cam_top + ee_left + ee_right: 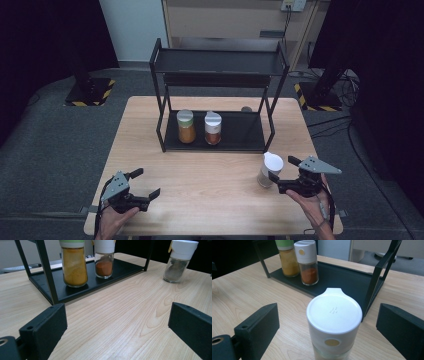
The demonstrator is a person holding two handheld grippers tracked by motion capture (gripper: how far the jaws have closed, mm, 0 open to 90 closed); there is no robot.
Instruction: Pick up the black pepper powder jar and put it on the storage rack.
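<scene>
Right claw (327,330) wide open w/ white-capped jar (334,322) between, untouched.

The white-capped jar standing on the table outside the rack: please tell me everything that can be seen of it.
The clear glass spice jar with the white plastic flip cap stands upright on the light wooden table, in front of the black metal rack's right end. It holds grey-brown powder. The cap bears a round tan mark and a small tab. The right claw, open, brackets it without visible contact.

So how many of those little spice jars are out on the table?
3. The yellow-spice jar and the red-spice jar stand side by side on the black rack's bottom shelf. The white-capped jar stands on the table between the right gripper's open jaws.
</scene>
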